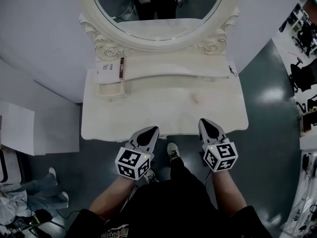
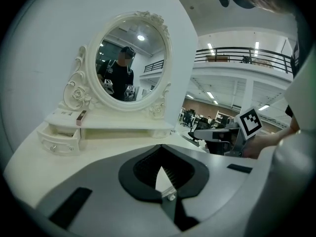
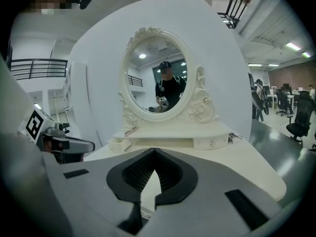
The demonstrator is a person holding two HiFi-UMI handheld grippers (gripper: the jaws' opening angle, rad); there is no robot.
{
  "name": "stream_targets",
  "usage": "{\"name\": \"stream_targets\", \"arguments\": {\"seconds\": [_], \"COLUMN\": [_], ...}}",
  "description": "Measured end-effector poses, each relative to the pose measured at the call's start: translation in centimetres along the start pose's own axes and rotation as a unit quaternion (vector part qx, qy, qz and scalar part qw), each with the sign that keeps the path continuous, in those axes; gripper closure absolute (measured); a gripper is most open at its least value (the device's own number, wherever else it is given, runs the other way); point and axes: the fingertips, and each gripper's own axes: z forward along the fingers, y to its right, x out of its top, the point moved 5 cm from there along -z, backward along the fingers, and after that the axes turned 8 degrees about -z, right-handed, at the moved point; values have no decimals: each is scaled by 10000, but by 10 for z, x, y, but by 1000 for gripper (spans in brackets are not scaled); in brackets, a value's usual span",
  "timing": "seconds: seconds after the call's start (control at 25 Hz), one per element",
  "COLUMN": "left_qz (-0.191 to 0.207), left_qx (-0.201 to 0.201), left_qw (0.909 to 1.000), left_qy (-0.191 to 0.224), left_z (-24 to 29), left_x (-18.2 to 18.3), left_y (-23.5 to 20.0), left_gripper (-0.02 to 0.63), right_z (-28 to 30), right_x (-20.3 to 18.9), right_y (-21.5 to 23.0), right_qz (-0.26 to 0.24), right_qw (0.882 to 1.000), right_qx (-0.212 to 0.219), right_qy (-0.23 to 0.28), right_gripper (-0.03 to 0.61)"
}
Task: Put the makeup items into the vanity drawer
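Here, left claw (image 1: 150, 131), right claw (image 1: 206, 124), both clenched empty, one vanity (image 1: 163, 110), one open drawer (image 1: 110, 89), two makeup items (image 1: 105, 69).

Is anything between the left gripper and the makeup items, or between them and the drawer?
Nothing visible: bare tabletop separates the left gripper from the white box and dark tube; the open drawer stands pulled out beneath them.

Vanity top (image 1: 163, 108) bare, open approach from front; raised shelf (image 1: 173, 66) and mirror (image 1: 158, 26) block rear; left drawer (image 1: 110, 89) juts forward.
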Motion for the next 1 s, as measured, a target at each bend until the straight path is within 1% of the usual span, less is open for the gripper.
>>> {"name": "stream_targets", "arguments": {"seconds": [0.24,0.52,0.8,0.84,0.92,1.0], "left_qz": [-27,-159,-236,-250,-283,-315], "left_qx": [75,128,204,222,261,293], "left_qw": [10000,9997,9993,9992,9988,9985], "left_qy": [-39,-104,-215,-239,-287,-323], "left_z": [26,56,85,89,95,102], "left_x": [2,2,-1,-2,-4,-5], "left_y": [-5,-14,-24,-26,-29,-32], "left_gripper": [606,606,606,606,606,606], "right_z": [22,52,81,84,92,101], "right_x": [-10,-17,-32,-35,-40,-44], "right_y": [30,52,75,77,82,86], "right_qz": [-50,-145,-112,-111,-133,-201], "right_qw": [9999,9993,9979,9975,9965,9954], "right_qx": [-61,54,141,161,212,241], "right_qy": [-136,-337,-617,-673,-793,-900], "right_gripper": [550,548,546,539,482,474]}}
